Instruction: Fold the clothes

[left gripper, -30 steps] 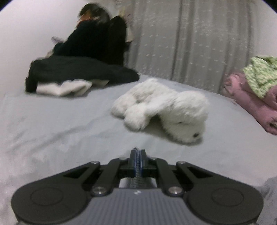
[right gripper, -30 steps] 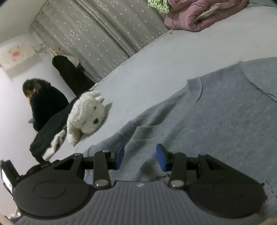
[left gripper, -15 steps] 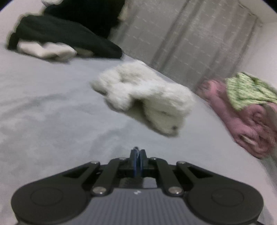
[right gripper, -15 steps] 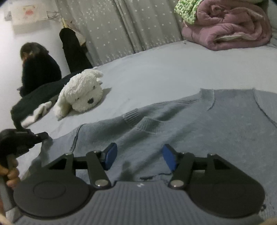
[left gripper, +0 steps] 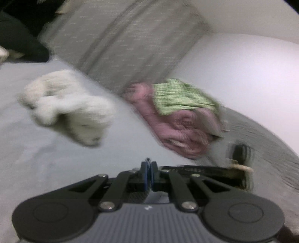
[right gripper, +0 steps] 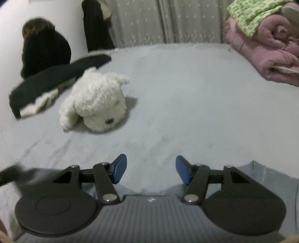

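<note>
The grey sweater [right gripper: 271,179] lies on the bed, mostly under my right gripper [right gripper: 151,171], which is open with nothing between its blue pads [right gripper: 119,171]. In the left wrist view the sweater [left gripper: 265,138] rises as a blurred grey sheet at the right. My left gripper [left gripper: 149,172] is shut, and a thin edge of the grey knit pokes out between its pads. A dark, blurred gripper body with a hand [left gripper: 241,160] shows against the sweater at the right.
A white stuffed dog [right gripper: 97,104] lies on the pale grey bed sheet [right gripper: 186,112]. A rolled pink quilt [right gripper: 265,52] topped with a green cloth [right gripper: 252,13] sits at the back right. A person in black [right gripper: 44,48] and a black garment [right gripper: 52,80] are at the back left, before a grey curtain [right gripper: 149,22].
The left gripper has swung to the right, still shut, bringing the pink quilt into view. The right gripper moved forward over the sweater's collar edge and its jaws opened wider.
</note>
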A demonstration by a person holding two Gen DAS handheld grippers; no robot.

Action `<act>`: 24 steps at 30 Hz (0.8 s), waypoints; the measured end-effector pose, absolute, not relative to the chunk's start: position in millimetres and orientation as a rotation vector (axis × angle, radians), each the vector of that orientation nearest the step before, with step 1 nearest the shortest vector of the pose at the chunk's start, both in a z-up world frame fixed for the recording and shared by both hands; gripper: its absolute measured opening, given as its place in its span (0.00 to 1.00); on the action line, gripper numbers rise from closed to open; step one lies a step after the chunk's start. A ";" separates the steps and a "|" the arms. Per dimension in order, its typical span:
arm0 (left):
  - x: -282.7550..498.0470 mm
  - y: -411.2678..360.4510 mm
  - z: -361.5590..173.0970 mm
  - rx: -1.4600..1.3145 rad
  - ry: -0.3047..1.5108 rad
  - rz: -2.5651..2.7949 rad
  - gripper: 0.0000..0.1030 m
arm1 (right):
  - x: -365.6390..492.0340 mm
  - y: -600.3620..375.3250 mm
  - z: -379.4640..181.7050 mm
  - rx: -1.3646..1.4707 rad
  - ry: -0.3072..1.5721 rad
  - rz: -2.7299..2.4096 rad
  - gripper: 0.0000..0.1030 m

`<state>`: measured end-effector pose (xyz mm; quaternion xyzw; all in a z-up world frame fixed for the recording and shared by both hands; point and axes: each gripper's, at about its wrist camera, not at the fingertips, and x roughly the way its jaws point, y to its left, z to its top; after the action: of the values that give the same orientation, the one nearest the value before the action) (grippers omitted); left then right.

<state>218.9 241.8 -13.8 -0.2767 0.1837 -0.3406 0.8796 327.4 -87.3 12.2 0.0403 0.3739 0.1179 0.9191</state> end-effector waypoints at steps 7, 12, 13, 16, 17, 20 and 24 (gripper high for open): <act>217.0 249.2 -20.7 -0.678 0.306 -0.881 0.03 | 306.7 -95.0 -27.3 -0.060 0.873 0.195 0.61; 227.5 249.3 -26.9 -0.680 0.385 -0.779 0.03 | 278.5 -92.4 -41.7 -0.203 0.793 0.225 0.60; 230.0 247.5 -27.5 -0.668 0.408 -0.754 0.03 | 278.0 -91.2 -41.9 -0.224 0.786 0.231 0.60; 234.3 244.9 -31.4 -0.640 0.459 -0.704 0.03 | 279.1 -85.9 -42.1 -0.303 0.768 0.249 0.60; 234.8 244.6 -32.2 -0.637 0.467 -0.694 0.03 | 279.7 -82.2 -41.8 -0.346 0.762 0.252 0.60; 233.5 247.1 -33.6 -0.637 0.472 -0.682 0.03 | 278.6 -67.5 -41.0 -0.498 0.741 0.253 0.60; 233.5 247.4 -33.5 -0.640 0.477 -0.674 0.03 | 293.4 -67.8 -38.1 -0.514 0.791 0.291 0.58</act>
<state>233.5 247.4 -33.5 -0.3058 0.2276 -0.3221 0.8666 293.4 -67.8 -38.1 -0.2469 0.3794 0.1394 0.8807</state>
